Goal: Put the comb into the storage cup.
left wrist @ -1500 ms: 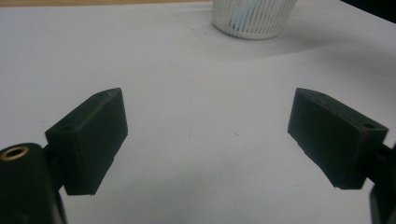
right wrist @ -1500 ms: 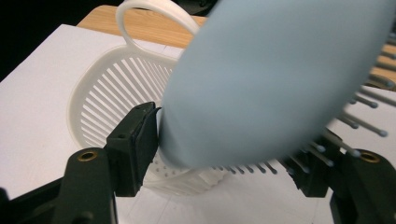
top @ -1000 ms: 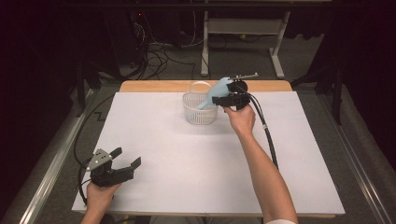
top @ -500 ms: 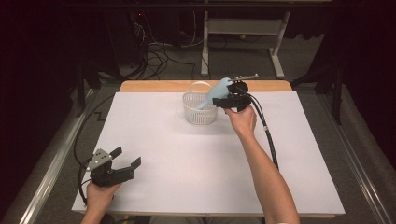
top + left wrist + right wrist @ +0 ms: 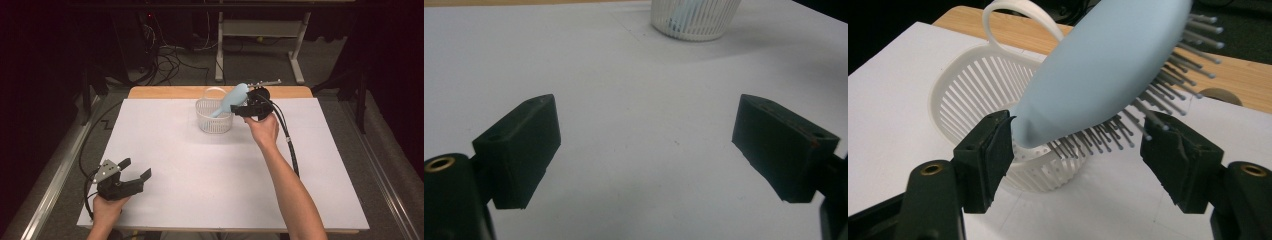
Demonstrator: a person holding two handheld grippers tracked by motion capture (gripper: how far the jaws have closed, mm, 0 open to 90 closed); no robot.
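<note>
Light-blue hairbrush (image 5: 1108,65) leaning handle-down in white slatted basket (image 5: 214,117), right gripper (image 5: 1075,145) just opening, pads off it, left gripper (image 5: 644,150) wide open, empty, over white tabletop (image 5: 210,175)

From my remote seat I can read no lettering, label, brand, number or sign anywhere; not on the white basket (image 5: 215,117), nor the blue hairbrush (image 5: 1108,70), nor the white table sheet (image 5: 200,170).

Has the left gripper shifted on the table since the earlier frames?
No. The left gripper sits at the same spot near the white sheet's front-left corner.
</note>
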